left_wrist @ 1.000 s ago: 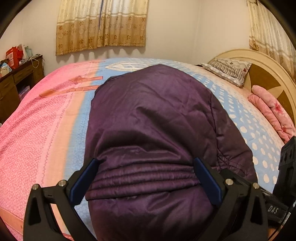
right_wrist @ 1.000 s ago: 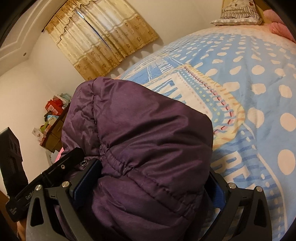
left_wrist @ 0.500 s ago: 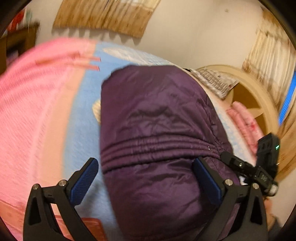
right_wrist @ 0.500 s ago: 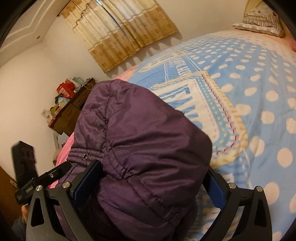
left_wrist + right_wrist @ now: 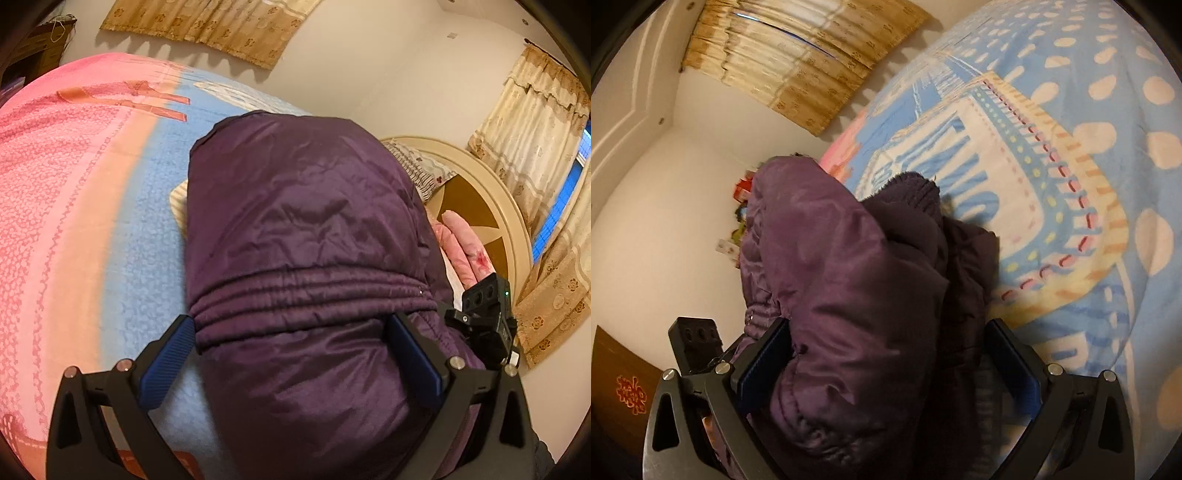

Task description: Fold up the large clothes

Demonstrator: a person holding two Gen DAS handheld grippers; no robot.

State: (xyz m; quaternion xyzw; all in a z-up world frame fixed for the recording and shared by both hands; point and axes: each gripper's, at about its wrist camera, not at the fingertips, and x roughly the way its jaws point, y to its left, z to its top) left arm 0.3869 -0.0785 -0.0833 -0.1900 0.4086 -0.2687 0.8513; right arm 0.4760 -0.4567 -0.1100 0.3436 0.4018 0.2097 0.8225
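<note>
A folded purple padded jacket (image 5: pixel 303 206) fills the middle of the left wrist view, its gathered waistband just beyond the fingers. My left gripper (image 5: pixel 290 321) has its jaws wide apart, pressed on the thick bundle from both sides. In the right wrist view the jacket (image 5: pixel 831 258) is raised off the bed cover (image 5: pixel 1071 147), with a knit cuff (image 5: pixel 916 192) sticking out. My right gripper (image 5: pixel 889 325) clamps the bundle the same way. Each gripper shows in the other's view: the right gripper (image 5: pixel 487 317) and the left gripper (image 5: pixel 696 343).
The bed cover (image 5: pixel 74 184) is pink on the left and blue towards the middle. A round headboard (image 5: pixel 480 192), a patterned pillow (image 5: pixel 424 166) and a pink quilt (image 5: pixel 465 243) lie to the right. Curtains (image 5: pixel 798 59) hang on the far wall; a wooden desk (image 5: pixel 33 48) stands at far left.
Both grippers have tilted and lifted with the jacket bundle. It has come up off the bed cover, and a knit cuff now shows in the right wrist view.
</note>
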